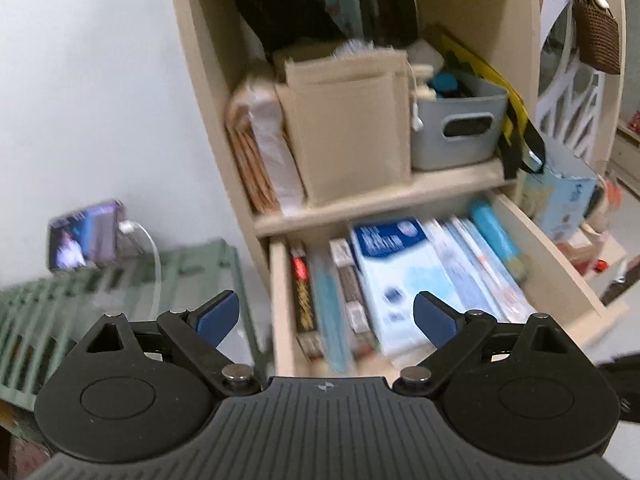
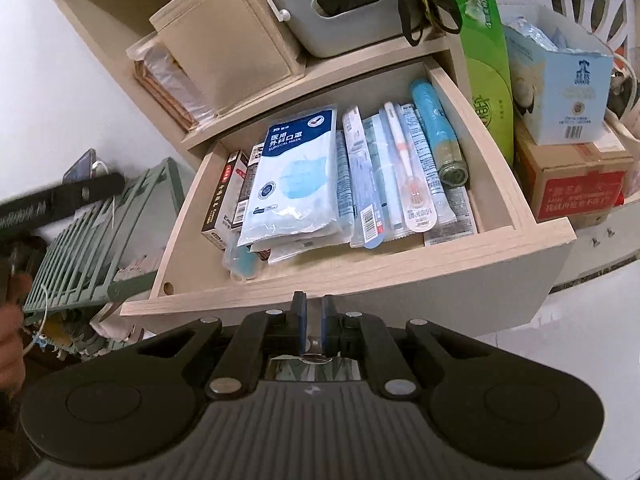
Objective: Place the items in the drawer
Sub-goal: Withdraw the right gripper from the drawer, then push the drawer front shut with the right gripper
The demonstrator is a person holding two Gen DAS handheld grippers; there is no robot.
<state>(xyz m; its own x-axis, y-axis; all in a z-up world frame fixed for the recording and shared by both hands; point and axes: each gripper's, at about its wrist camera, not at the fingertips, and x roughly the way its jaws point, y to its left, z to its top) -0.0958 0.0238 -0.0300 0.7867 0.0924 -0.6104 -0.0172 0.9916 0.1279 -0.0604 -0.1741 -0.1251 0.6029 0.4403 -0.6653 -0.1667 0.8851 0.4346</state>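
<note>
The drawer (image 2: 360, 272) is standing pulled out beneath the shelf (image 2: 320, 76) and is already carrying a full layer of goods: a surgical mask pack (image 2: 294, 176), small boxes (image 2: 230, 196) at its left, flat packets (image 2: 372, 184), a packaged toothbrush (image 2: 408, 172) and a blue roll (image 2: 438, 132) along its right wall. The right claw (image 2: 314, 320) is hovering just outside the drawer's front panel with its blue pads nearly together and nothing visibly gripped between them. The left claw (image 1: 326, 320) is hanging spread wide and empty above the drawer's front left part; that view is blurred. Judgement: the placing step appears finished or between items, since neither claw is carrying anything. The next move calls either for fetching another item from the clutter at the right, such as the green packet (image 2: 484, 64) or the blue carton (image 2: 560, 84), or for setting a claw against the front panel and pushing the drawer squarely inward without catching the protruding packets.
</note>
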